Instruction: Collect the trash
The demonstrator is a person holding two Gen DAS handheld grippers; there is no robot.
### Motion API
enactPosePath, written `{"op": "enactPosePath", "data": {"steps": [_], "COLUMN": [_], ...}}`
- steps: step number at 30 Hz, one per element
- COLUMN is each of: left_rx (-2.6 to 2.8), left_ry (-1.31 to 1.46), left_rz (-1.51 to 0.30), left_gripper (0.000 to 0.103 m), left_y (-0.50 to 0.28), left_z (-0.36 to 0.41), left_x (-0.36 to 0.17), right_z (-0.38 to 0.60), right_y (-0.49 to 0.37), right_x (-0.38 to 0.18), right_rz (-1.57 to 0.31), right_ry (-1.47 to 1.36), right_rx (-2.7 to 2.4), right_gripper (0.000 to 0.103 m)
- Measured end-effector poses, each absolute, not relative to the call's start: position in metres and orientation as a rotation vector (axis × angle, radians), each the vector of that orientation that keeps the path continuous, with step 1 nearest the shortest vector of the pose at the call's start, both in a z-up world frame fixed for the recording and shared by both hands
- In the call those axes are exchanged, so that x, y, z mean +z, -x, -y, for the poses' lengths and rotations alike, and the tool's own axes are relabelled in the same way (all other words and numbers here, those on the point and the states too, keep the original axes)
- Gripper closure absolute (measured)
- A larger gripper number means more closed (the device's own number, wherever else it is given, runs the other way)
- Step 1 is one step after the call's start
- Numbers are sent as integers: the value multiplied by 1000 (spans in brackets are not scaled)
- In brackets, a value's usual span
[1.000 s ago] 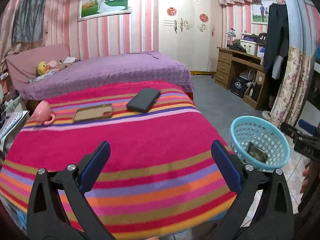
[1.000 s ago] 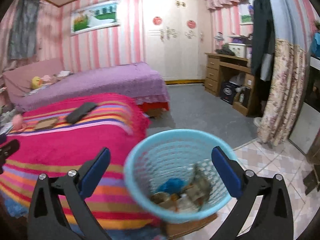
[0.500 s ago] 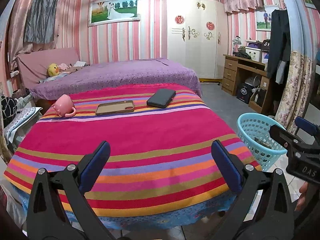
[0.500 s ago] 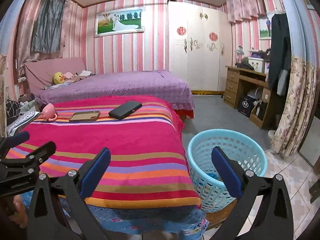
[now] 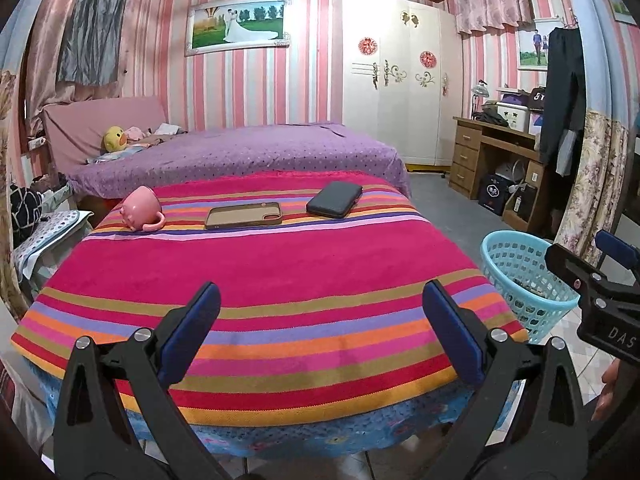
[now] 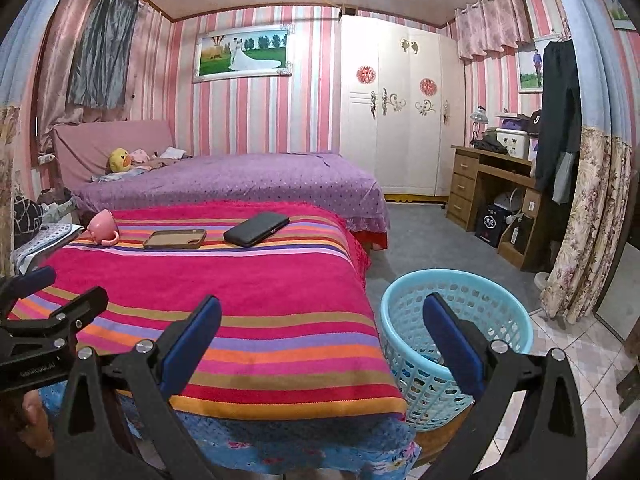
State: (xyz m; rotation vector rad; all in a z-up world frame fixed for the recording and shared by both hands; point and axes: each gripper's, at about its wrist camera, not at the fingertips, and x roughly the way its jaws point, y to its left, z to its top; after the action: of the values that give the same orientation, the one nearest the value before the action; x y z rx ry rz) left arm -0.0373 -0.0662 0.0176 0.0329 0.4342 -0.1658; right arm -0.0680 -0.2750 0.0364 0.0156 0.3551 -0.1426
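Observation:
A light blue plastic basket (image 6: 404, 332) stands on the floor at the right front corner of the table with the striped cloth (image 6: 256, 300). Only dark bits of trash show at its bottom, behind the lattice. My right gripper (image 6: 322, 340) hangs open and empty, in front of the table corner and the basket. My left gripper (image 5: 320, 332) is open and empty over the near edge of the striped cloth (image 5: 280, 280). In the left wrist view the basket (image 5: 520, 280) sits at the right, partly behind the right gripper (image 5: 588, 254).
At the table's far side lie a pink mug (image 5: 140, 208) on its side, a brown phone case (image 5: 244, 216) and a dark wallet-like case (image 5: 335, 199). A purple bed (image 5: 240, 156) is behind. A wooden desk (image 6: 492, 184) and a floral curtain (image 6: 588, 220) stand at right.
Both grippers have drawn back and risen. The right one was directly over the basket a second ago; now it is farther from it. Both stayed open and empty.

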Motion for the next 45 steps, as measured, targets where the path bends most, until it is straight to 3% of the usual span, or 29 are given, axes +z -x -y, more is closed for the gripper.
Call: {"op": "enactPosePath", "data": {"steps": [45], "left_rx": [-148], "left_ry": [-50], "left_rz": [-400], "left_gripper": [5], "left_y": [43], "left_z": [65], "left_x": [23], "right_z": [277], "right_y": [65], "right_x": [41], "right_rz": [-324], "right_ry": [13], "right_rx": [-153], "right_gripper": [5]}}
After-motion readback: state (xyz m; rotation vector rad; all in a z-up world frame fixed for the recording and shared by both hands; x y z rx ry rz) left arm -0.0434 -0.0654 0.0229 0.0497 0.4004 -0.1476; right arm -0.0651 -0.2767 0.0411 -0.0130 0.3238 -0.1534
